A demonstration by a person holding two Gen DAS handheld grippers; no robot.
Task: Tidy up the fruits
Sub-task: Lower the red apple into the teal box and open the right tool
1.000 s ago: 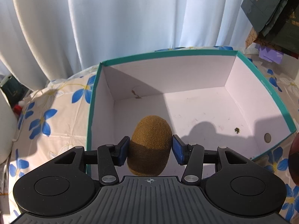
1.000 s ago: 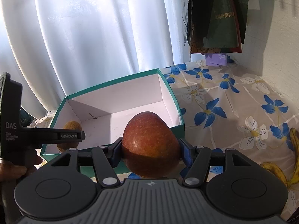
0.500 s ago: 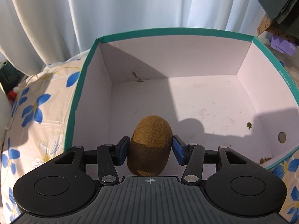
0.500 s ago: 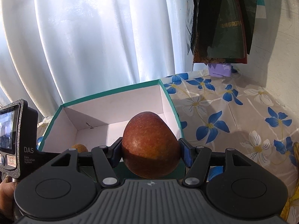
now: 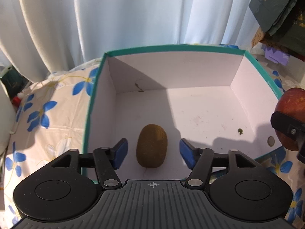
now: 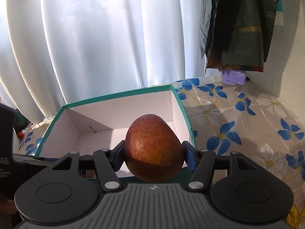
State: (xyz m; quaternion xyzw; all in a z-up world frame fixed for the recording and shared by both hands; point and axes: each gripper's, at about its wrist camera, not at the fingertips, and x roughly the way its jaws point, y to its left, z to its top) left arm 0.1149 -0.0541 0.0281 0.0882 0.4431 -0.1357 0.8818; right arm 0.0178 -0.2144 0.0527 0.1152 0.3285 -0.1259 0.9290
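In box (image 5: 190,54): kiwi (image 5: 152,146) ("DAS" rig (image 6: 5,152))

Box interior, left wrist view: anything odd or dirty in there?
Minor only. The box floor has a small green speck near its right wall and a dark mark at the back wall's base. The kiwi sits intact.

My box (image 5: 236,93) floor is bare toward its right wall and far corners; only the kiwi (image 5: 152,148) blocks the near-left part.
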